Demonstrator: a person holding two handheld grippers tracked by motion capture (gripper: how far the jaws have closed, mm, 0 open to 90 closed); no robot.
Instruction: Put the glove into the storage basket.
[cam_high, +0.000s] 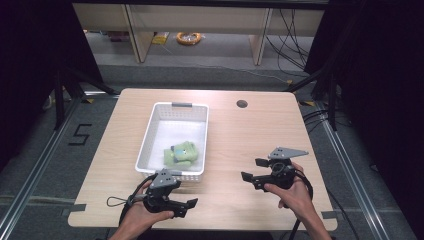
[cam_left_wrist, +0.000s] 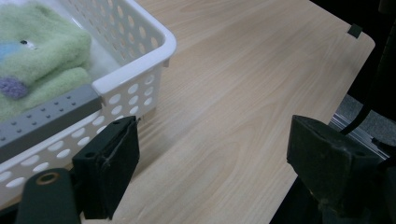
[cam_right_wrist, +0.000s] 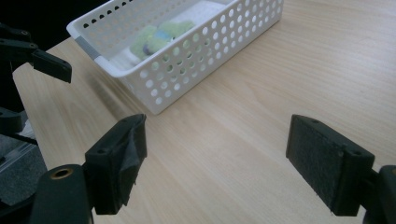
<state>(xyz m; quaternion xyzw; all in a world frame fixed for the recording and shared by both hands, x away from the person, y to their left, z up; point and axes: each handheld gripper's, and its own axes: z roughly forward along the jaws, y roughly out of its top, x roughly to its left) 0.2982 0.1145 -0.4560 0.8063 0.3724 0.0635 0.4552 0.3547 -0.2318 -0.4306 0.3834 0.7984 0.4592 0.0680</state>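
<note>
From the high view, your left gripper (cam_high: 187, 206) sits near the table's near edge, just in front of the white perforated plastic basket (cam_high: 150, 131), jaws spread with nothing between them; your right gripper (cam_high: 253, 170) rests over bare wood well to the basket's right, jaws likewise spread and empty. The fuzzy green plush toy (cam_high: 181, 154) lies inside the basket at its near end. The pale wood-grain table (cam_high: 250, 135) has rounded corners and open surface to the right of the basket. In the left gripper view, the basket's rounded corner and grey handle strip (cam_left_wrist: 46, 119) sit just beside your left jaw; the toy's nap is soft and woolly, and smooth wood runs clear to the table edge. In the right gripper view, your felt-padded black jaws stand wide apart over bare wood, with the basket's hole-punched wall ahead.
</note>
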